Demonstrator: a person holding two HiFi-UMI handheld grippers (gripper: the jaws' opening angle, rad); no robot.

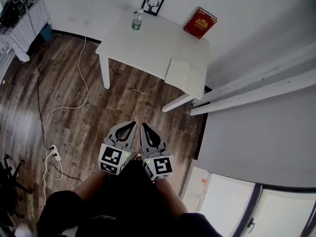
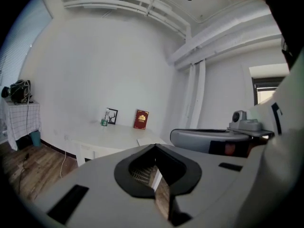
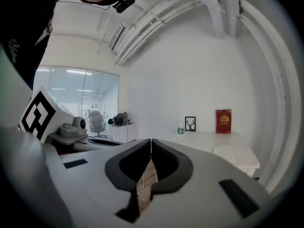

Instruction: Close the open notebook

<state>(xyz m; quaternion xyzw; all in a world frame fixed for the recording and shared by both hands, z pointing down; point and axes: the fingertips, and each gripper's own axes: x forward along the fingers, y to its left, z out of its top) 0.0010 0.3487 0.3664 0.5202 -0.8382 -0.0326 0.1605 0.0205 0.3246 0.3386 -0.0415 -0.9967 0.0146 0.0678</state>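
White open paper notebook (image 1: 185, 75): likely light and floppy, so lift one cover by its outer edge. Your left gripper (image 1: 132, 124) and right gripper (image 1: 144, 126) are both closed and empty.

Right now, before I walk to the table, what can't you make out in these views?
Open notebook: too small in the head view to read its pages.
Red book: cover print too small in every view.
Bottle: label too small, contents unclear.
Table: far legs hidden under its top in the head view.
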